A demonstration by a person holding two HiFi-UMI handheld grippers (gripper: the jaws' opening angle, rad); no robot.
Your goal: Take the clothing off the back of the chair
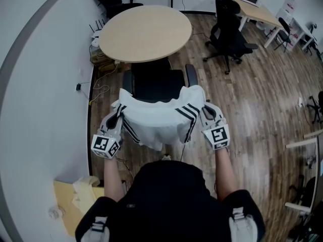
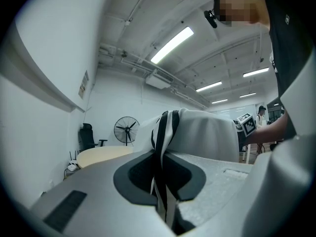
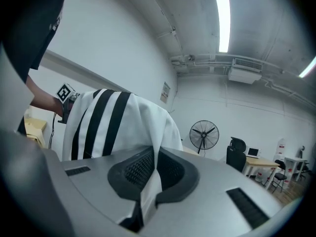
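A white garment with black stripes hangs over the back of a black office chair in the head view. My left gripper is shut on the garment's left shoulder; in the left gripper view the striped cloth is pinched between the jaws. My right gripper is shut on the right shoulder, where a white fold is clamped between the dark pads. Both grippers point roughly level toward the chair.
A round beige table stands just beyond the chair. The white wall runs along the left. Another black chair and a desk sit at the far right. A cardboard piece lies on the floor beside me.
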